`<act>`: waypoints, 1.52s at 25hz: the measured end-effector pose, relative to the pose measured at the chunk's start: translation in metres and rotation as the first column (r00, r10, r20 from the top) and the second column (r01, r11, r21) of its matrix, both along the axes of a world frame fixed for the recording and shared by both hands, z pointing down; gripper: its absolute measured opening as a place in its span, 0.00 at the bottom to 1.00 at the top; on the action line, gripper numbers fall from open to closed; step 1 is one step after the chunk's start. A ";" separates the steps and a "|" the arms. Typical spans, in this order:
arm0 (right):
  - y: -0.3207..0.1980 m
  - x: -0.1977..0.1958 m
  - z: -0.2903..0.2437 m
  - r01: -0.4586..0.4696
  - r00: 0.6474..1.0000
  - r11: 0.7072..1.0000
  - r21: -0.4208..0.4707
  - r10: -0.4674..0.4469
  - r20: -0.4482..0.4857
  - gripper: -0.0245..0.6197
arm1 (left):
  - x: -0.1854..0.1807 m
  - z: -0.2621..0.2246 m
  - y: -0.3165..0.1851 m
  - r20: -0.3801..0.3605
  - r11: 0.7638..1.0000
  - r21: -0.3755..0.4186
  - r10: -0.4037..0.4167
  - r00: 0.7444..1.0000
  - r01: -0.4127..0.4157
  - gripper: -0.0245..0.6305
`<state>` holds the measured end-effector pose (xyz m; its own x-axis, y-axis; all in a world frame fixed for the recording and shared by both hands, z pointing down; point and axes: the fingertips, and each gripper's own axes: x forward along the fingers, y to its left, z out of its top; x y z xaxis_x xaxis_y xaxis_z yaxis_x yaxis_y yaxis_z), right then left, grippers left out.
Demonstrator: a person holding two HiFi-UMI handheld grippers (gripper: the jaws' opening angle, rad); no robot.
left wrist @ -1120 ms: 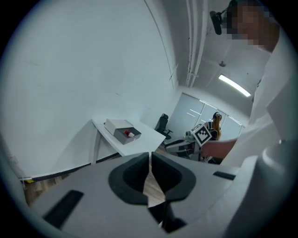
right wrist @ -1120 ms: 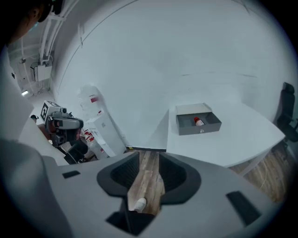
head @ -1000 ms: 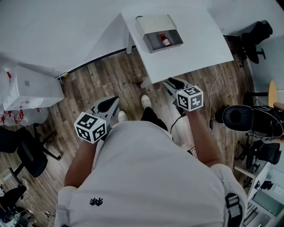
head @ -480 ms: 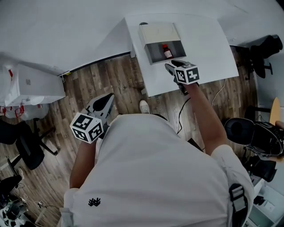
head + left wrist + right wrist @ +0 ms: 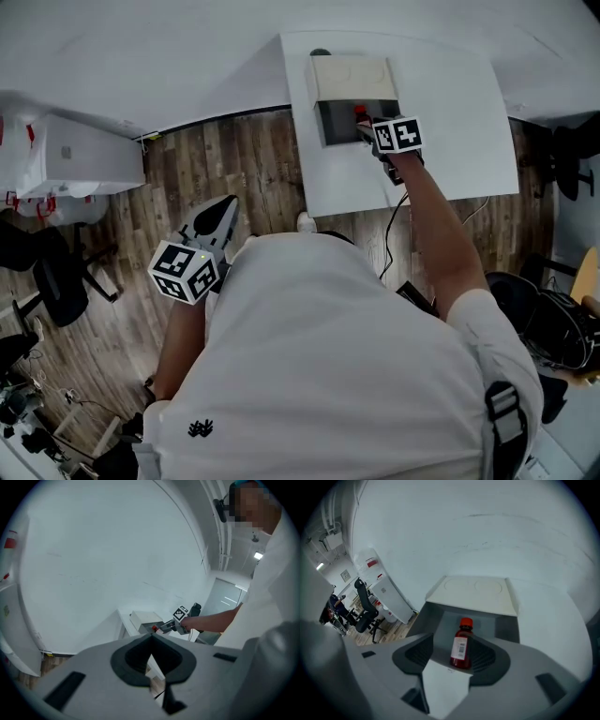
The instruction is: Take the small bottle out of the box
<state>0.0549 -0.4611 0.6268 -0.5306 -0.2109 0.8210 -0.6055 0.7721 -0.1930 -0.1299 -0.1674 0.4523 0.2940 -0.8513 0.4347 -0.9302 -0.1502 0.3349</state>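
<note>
One bench (image 5: pixel 450 141), white, at the far side of a wood floor (image 5: pixel 234 159). One box (image 5: pixel 330 120) on it, grey inside, its pale lid (image 5: pixel 352 75) folded back on the far side.

One small bottle (image 5: pixel 461 648): red cap, white barcode label, dark red contents. It stands upright inside the box, in the open grey compartment, toward its right half.

Two grippers, one per hand.
- Right gripper (image 5: pixel 364 127): reached out over the near edge of the box and pointing down into it. Its jaws have just been opening and stand released, wide apart. In the right gripper view the bottle shows in the gap between them, closer to the right pad (image 5: pixel 486 656). Neither pad presses on it.
- Left gripper (image 5: pixel 220 217): held low on the left, over the floor, well apart from the bench. Its jaws are clenched together with nothing between them.
</note>
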 end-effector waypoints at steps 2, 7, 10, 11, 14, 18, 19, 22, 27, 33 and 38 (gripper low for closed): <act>-0.007 0.000 0.009 0.010 0.999 1.000 -0.026 -0.011 -0.032 0.42 | 0.002 -0.001 -0.003 0.006 1.000 -0.009 -0.018 1.000 0.018 0.05; -0.013 0.000 0.033 0.041 0.993 0.995 -0.088 -0.050 -0.107 0.44 | 0.003 -0.002 -0.006 0.020 0.998 -0.016 -0.061 0.998 0.062 0.05; -0.013 -0.002 0.042 0.056 0.990 0.991 -0.120 -0.070 -0.120 0.44 | 0.003 -0.001 -0.008 0.021 0.996 -0.024 -0.085 0.996 0.086 0.05; -0.013 -0.001 0.046 0.058 0.989 0.990 -0.129 -0.075 -0.129 0.44 | 0.003 -0.001 -0.008 0.021 0.995 -0.027 -0.092 0.996 0.092 0.05; -0.013 0.001 0.055 0.060 0.981 0.987 -0.151 -0.086 -0.172 0.42 | 0.003 0.003 -0.007 0.019 0.993 -0.042 -0.107 0.994 0.107 0.05; -0.015 0.000 0.060 0.060 0.974 0.981 -0.185 -0.098 -0.204 0.41 | 0.002 0.006 -0.011 0.023 0.992 -0.045 -0.119 0.993 0.119 0.05; -0.016 0.000 0.061 0.060 0.973 0.980 -0.190 -0.100 -0.208 0.41 | 0.002 0.006 -0.012 0.024 0.992 -0.042 -0.121 0.992 0.122 0.05; -0.016 0.001 0.062 0.060 0.972 0.981 -0.184 -0.099 -0.212 0.38 | 0.001 0.004 -0.014 0.019 0.991 -0.033 -0.127 0.992 0.128 0.05; -0.019 0.000 0.062 0.058 0.975 0.985 -0.160 -0.090 -0.203 0.36 | -0.007 0.005 -0.010 0.015 0.991 -0.039 -0.131 0.991 0.132 0.05; -0.019 0.000 0.048 0.029 0.984 0.991 -0.134 -0.052 -0.170 0.35 | -0.013 0.004 -0.004 0.025 0.994 -0.030 -0.109 0.994 0.110 0.05; -0.016 0.000 0.037 -0.003 0.990 0.994 -0.105 -0.012 -0.142 0.35 | -0.015 0.002 0.002 0.001 0.996 -0.016 -0.091 0.996 0.091 0.05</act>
<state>0.0548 -0.4774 0.6638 -0.4071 -0.1177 0.9058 -0.6295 0.7547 -0.1848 -0.1450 -0.1651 0.4547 0.2155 -0.8674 0.4485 -0.9398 -0.0595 0.3366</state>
